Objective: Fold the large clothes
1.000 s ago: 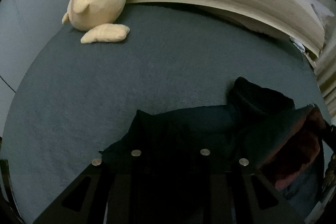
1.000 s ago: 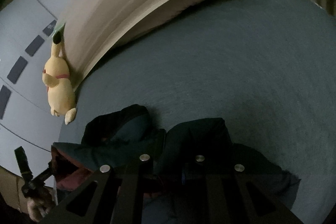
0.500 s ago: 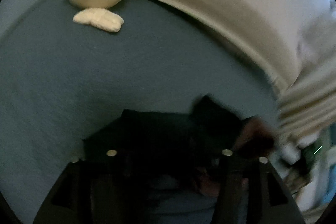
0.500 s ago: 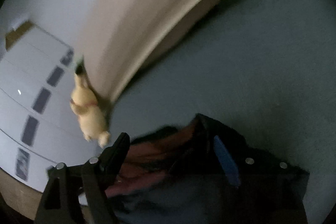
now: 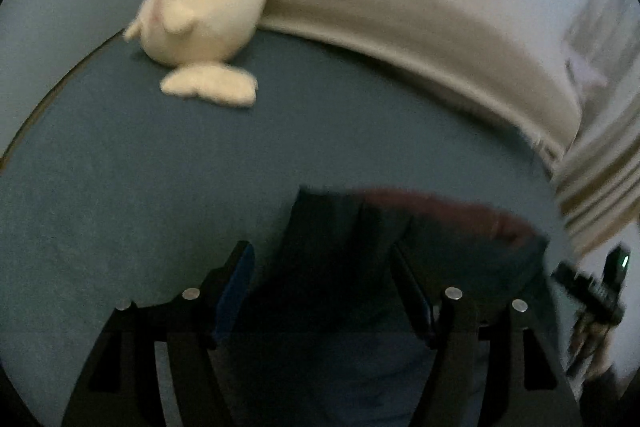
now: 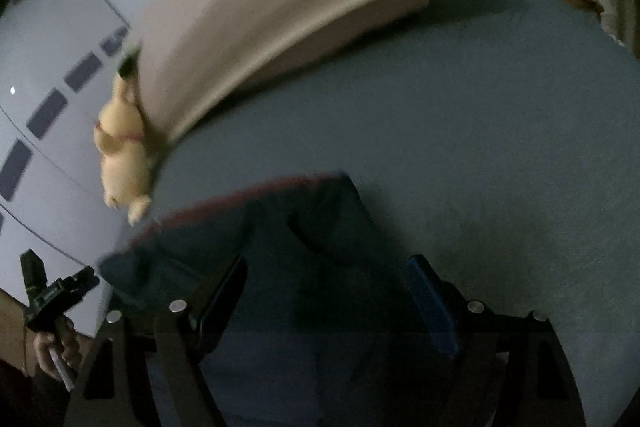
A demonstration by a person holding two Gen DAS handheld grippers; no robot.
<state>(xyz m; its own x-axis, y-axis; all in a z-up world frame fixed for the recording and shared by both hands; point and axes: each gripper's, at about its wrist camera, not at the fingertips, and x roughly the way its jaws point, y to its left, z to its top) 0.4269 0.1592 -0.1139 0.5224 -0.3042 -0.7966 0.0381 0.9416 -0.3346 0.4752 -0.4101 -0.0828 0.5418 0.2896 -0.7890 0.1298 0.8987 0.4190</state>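
Dark navy garment with a reddish lining edge lies on the blue bed cover, seen from the left wrist; the left gripper has its fingers spread wide, the cloth lying between them and nothing clamped. Beyond, a yellow plush toy leans on the beige headboard, and the other hand-held tool shows blurred at the right edge. Over to the right wrist: the right gripper is parted too, hovering over the garment, toy near the bed's corner, the left hand at lower left
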